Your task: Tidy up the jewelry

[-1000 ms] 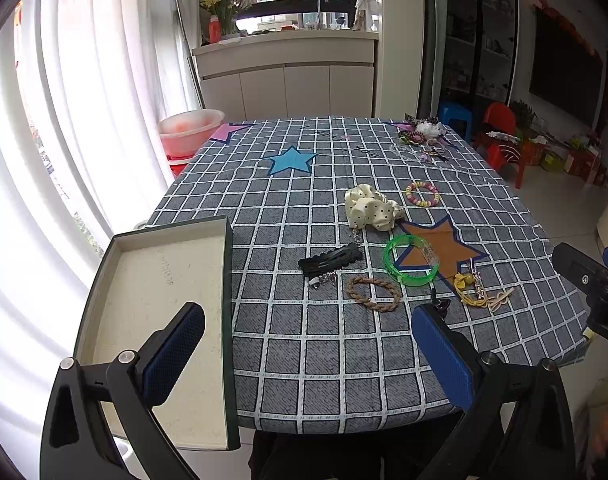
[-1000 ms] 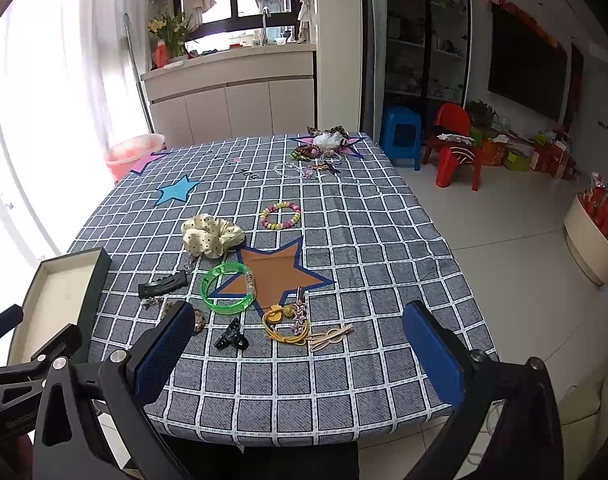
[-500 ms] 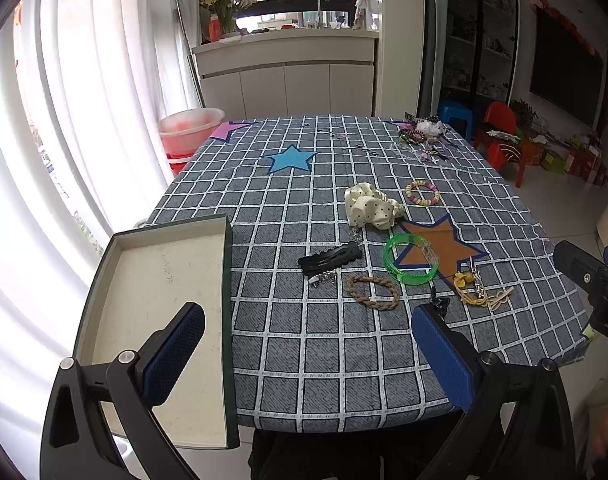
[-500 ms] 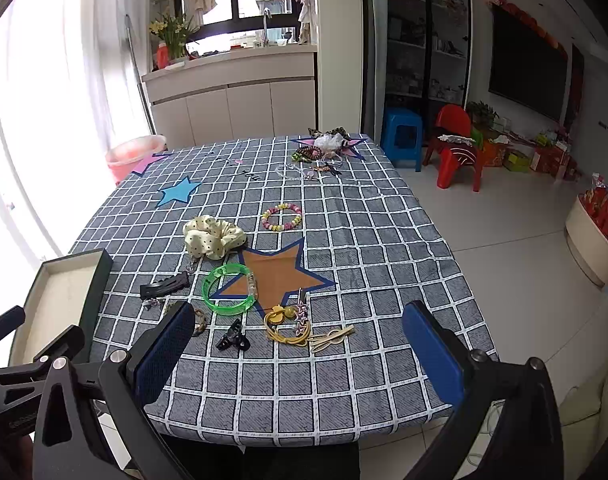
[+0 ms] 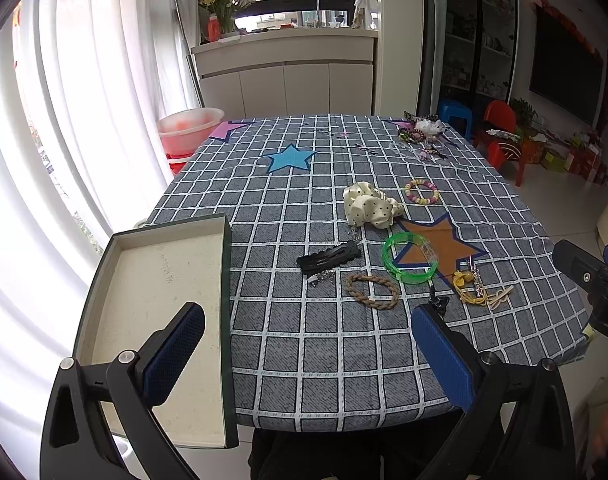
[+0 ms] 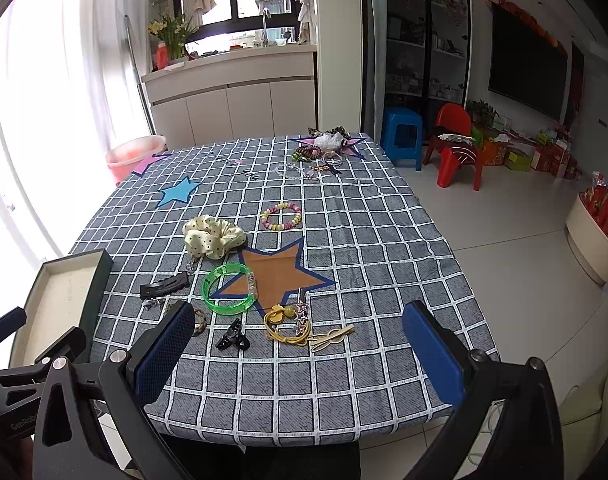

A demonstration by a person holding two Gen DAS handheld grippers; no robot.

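Observation:
Jewelry lies on the checked tablecloth [image 5: 304, 344]: a cream dotted scrunchie [image 5: 370, 204], a green bangle [image 5: 409, 258], a black hair clip [image 5: 329, 257], a braided brown bracelet [image 5: 373, 291], a beaded bracelet [image 5: 422, 192], a small black claw clip [image 6: 233, 339] and a yellow hair tie bundle [image 6: 290, 326]. An open empty box [image 5: 156, 304] sits at the table's near left corner. My left gripper [image 5: 308, 342] is open above the near edge. My right gripper [image 6: 298, 344] is open and empty, near the claw clip.
More jewelry is piled at the far right corner [image 6: 324, 148]. A pink basin [image 5: 190, 128] stands beyond the table's left side. A blue stool [image 6: 402, 136] and red chair [image 6: 458, 146] stand on the floor to the right.
Both grippers stay open and nearly still. The views shift only slightly; nothing on the table has moved.

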